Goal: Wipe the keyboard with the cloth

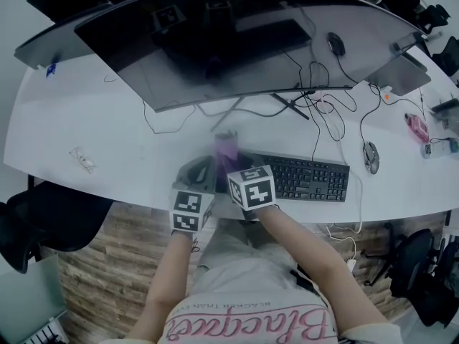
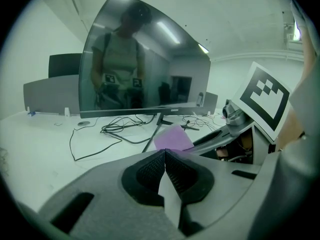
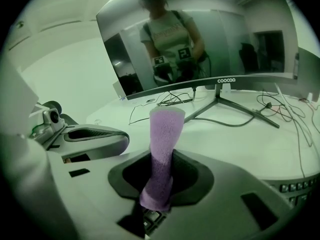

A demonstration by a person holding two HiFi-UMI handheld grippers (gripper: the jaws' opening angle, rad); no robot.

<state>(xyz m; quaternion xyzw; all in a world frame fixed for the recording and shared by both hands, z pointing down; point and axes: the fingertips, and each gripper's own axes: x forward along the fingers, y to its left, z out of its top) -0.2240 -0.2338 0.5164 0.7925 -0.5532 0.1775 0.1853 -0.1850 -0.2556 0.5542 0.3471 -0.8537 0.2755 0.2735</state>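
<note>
Your right gripper (image 3: pixel 161 176) is clamped on the purple cloth (image 3: pixel 164 134), which stands upright from its jaws at the left end of the keyboard (image 1: pixel 308 178). Your left gripper (image 2: pixel 165 156) sits just left of it, jaws pressed together, holding nothing.

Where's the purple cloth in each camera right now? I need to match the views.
Head view: purple cloth at centre, by the keyboard's left end.
Left gripper view: right of centre, just beyond the left gripper's closed jaws.
Right gripper view: centre, upright, clamped in the right gripper.
Shared landmark: curved monitor.
</note>
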